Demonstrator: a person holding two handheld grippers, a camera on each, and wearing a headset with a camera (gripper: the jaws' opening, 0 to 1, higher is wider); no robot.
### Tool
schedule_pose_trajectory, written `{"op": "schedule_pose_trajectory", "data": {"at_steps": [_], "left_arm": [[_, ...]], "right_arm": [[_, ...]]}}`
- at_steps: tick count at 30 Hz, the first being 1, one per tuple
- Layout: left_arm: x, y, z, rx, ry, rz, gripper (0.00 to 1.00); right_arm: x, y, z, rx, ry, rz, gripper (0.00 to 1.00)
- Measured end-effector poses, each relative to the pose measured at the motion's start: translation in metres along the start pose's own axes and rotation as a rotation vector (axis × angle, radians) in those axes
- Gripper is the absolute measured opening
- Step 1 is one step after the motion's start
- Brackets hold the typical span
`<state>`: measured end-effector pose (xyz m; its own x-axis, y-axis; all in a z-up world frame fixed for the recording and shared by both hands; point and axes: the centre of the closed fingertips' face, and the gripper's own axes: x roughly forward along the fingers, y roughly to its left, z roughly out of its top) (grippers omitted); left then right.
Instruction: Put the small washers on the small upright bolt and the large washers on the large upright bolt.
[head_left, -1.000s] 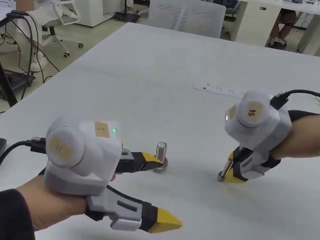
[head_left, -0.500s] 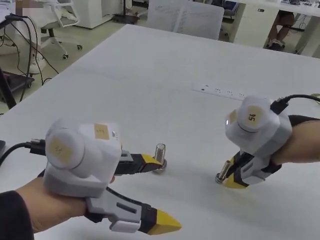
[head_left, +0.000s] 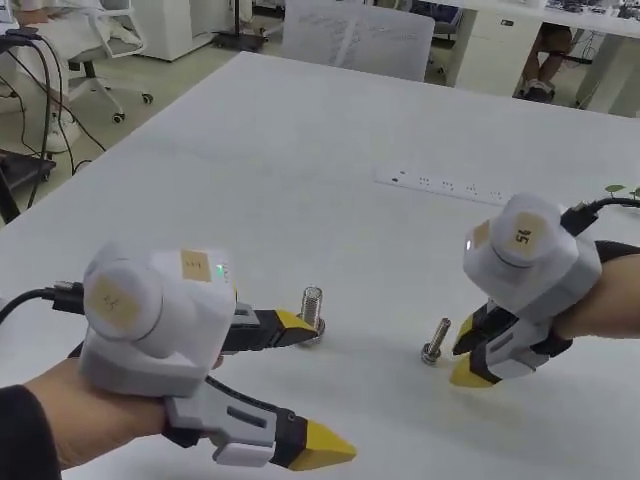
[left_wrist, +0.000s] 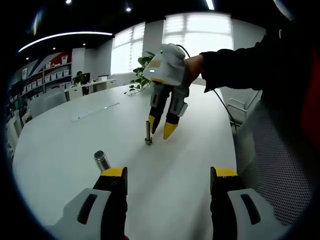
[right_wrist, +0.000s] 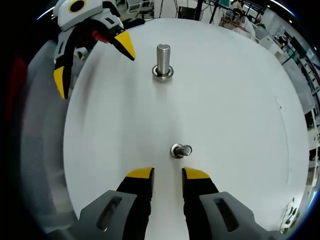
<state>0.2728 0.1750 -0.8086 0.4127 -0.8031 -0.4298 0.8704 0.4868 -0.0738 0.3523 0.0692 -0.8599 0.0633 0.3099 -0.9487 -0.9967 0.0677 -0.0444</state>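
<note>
Left gripper (head_left: 315, 385) is nearest, jaws spread wide, empty. Its upper tip is just beside the large bolt (head_left: 312, 306); can't tell if they touch. The bolt stands upright on the table (head_left: 300, 150). The small bolt (head_left: 436, 340) stands to its right, well apart. Right gripper (head_left: 463, 358) is just beside the small bolt, tips down toward the table, jaws a narrow gap apart, nothing between. Power strip (head_left: 440, 185) lies farther back.

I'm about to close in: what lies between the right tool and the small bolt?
The stretch is bare: in the right gripper view, plain white table runs from the right tool to the small bolt just ahead.
</note>
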Motion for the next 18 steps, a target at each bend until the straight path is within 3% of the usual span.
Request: {"op": "schedule_pose_trajectory", "data": {"at_steps": [12, 18], "left_arm": [[0.0, -0.001, 0.001, 0.005, 0.002, 0.0, 0.67], [-0.001, -0.002, 0.001, 0.007, 0.003, 0.0, 0.67]], "right_arm": [[-0.003, 0.012, -0.002, 0.045, -0.075, -0.001, 0.49], [-0.006, 0.02, 0.0, 0.074, -0.149, -0.002, 0.67]]}}
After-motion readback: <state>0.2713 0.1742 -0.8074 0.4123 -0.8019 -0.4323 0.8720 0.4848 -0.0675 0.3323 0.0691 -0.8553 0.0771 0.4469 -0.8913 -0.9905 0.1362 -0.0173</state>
